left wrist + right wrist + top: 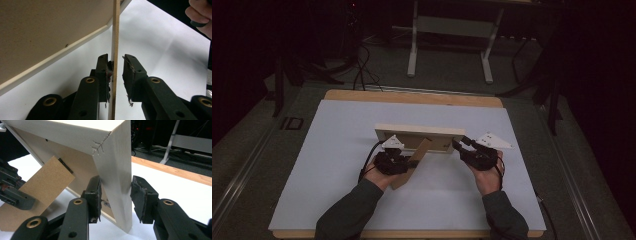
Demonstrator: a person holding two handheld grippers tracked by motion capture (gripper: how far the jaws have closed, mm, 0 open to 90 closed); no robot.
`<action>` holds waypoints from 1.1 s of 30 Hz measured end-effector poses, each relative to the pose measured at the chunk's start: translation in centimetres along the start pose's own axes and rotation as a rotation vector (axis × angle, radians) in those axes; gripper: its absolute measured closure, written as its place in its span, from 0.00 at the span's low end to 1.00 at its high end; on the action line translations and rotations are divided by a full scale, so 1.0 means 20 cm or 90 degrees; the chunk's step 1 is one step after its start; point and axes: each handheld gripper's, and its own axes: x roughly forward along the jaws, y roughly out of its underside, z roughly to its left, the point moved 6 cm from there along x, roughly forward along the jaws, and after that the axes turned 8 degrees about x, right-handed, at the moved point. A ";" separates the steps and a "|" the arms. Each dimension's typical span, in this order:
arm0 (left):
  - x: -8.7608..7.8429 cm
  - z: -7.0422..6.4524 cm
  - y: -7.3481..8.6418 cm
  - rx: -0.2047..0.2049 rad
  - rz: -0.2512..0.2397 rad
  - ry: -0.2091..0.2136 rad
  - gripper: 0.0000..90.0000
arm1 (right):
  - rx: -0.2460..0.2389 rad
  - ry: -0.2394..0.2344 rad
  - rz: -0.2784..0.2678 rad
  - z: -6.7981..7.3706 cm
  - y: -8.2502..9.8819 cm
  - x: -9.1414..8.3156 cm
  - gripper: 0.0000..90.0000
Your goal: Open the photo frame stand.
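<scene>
High view: a pale wooden picture frame (419, 131) stands upright on its long edge near the middle of the white table (337, 165), its back toward the person, with the brown fibreboard stand (414, 162) angled out from the back down to the table on the near side. Left gripper (404, 159) sits at the stand, right gripper (460, 143) at the frame's right end — both hands low over the table, forearms coming in from the near edge.

Left gripper view: the stand (115, 50) runs edge-on between the jaws. One pad touches its face; the other stands clear with a visible gap, so the stand is between the jaws but not clamped. The frame's backing board (50, 30) fills the upper left.

Right gripper view: the jaws straddle the frame's side rail (117, 185) near its mitred corner — one pad against the back side, the other at the front face; contact looks close, so the rail appears gripped at about half opening. The stand (40, 192) slopes down at left, with the left gripper (12, 192) beside it.
</scene>
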 end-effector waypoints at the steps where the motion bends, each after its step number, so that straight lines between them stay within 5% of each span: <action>1: 0.00 0.00 0.00 -0.001 0.000 0.002 0.84 | 0.000 0.000 0.000 0.00 0.00 0.00 0.67; 9: 0.00 -0.04 -0.01 0.000 -0.004 0.033 0.91 | -0.002 0.001 0.001 0.00 0.00 0.00 0.67; 19: 0.01 -0.05 0.01 0.012 0.010 0.032 0.92 | -0.011 0.001 0.001 0.02 0.02 -0.02 0.67; 33: -0.02 -0.05 0.02 -0.001 -0.001 0.033 0.82 | -0.025 -0.001 0.000 0.03 0.04 -0.04 0.67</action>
